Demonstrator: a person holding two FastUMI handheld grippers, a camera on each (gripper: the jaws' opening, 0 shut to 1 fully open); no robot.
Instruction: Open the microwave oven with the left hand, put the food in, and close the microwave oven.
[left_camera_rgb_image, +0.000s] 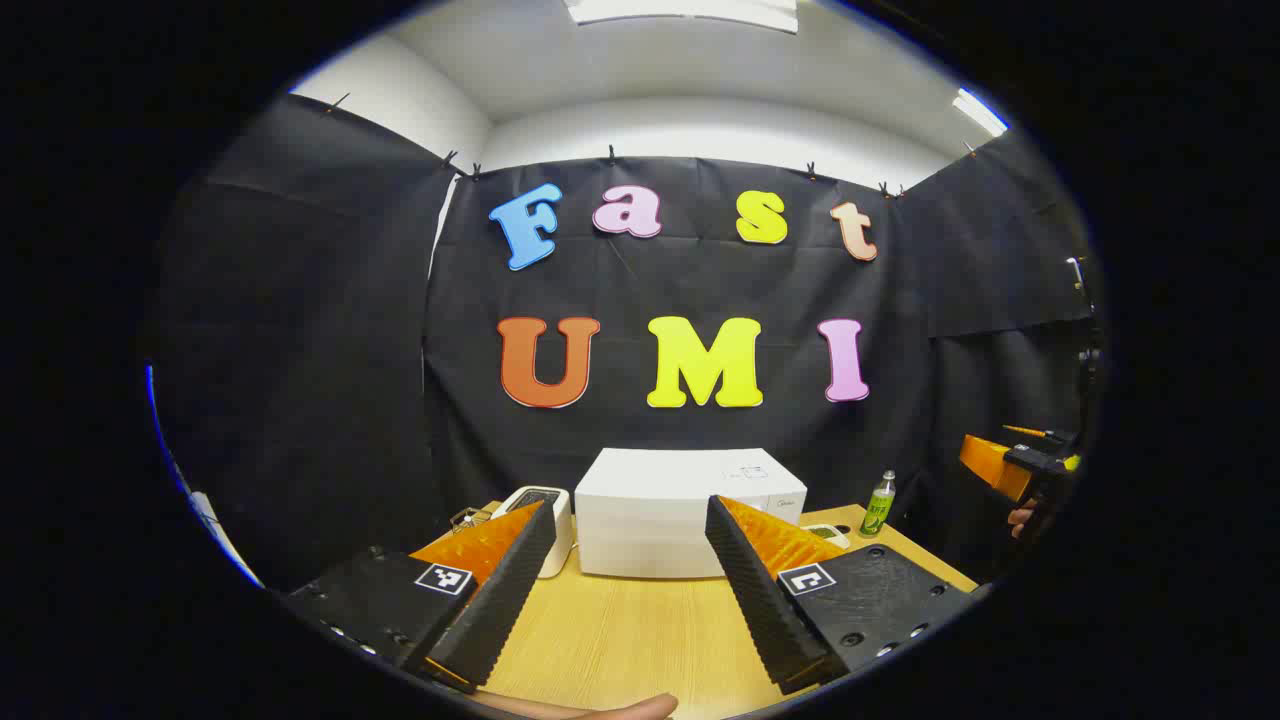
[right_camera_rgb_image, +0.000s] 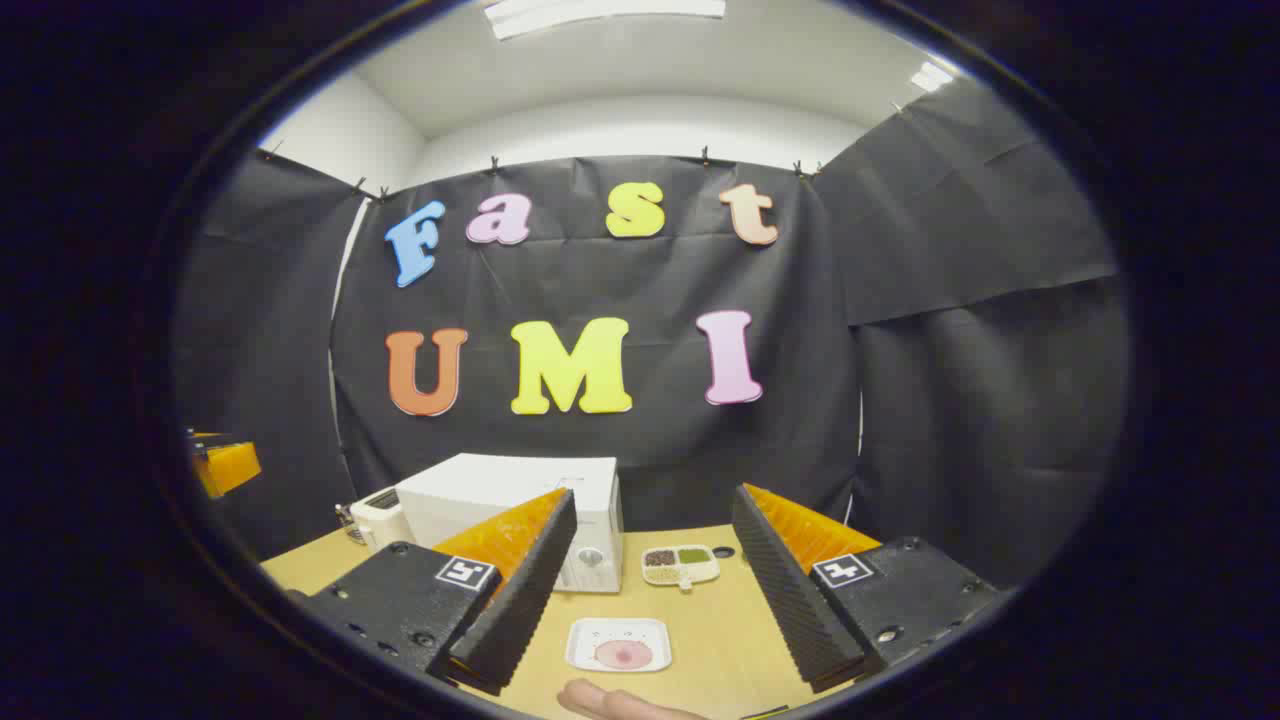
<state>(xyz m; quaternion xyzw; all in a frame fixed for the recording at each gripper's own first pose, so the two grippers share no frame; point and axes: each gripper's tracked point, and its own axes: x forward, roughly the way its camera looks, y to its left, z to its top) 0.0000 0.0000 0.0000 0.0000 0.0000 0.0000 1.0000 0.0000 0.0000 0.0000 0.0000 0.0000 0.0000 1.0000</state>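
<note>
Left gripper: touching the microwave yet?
Apart. The left gripper view shows the left gripper open, with bare table between its fingertips and the closed microwave farther back.

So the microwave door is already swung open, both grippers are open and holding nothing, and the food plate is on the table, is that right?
Not quite: the microwave oven is closed, its door flat against the front, as the right gripper view shows. The rest holds: the left gripper and right gripper are open and holding nothing, and the food plate sits on the table.
</note>
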